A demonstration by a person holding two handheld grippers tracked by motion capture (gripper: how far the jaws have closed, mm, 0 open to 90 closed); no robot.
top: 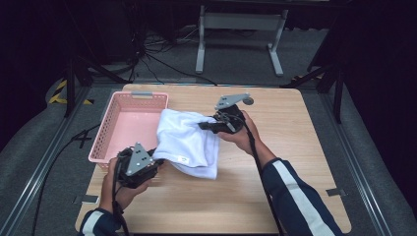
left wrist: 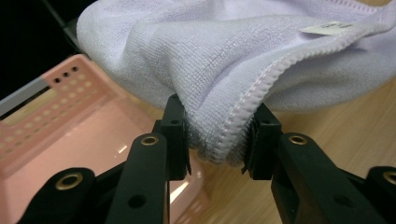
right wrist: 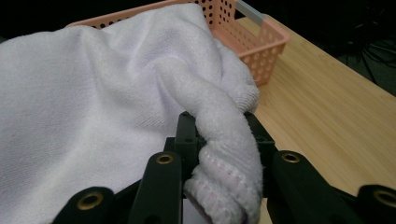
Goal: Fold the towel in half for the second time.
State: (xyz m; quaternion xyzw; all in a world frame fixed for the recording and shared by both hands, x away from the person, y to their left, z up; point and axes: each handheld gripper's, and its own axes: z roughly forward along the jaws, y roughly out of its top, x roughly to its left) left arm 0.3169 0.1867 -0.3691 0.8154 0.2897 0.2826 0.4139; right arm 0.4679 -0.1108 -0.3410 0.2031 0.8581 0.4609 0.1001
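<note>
Wooden table (top: 275,187); we clamp white towel (top: 184,140) with left gripper (top: 156,164), right gripper (top: 212,125); bunched corner may slip, missing pink basket (top: 110,128).

Pink basket (top: 129,129), perforated sides, at the left part of a wooden table (top: 295,147). White metal stand (top: 241,22) and black cables (top: 152,54) on grey floor behind.

Bright, evenly lit table, dark surroundings, soft close-up focus.
</note>
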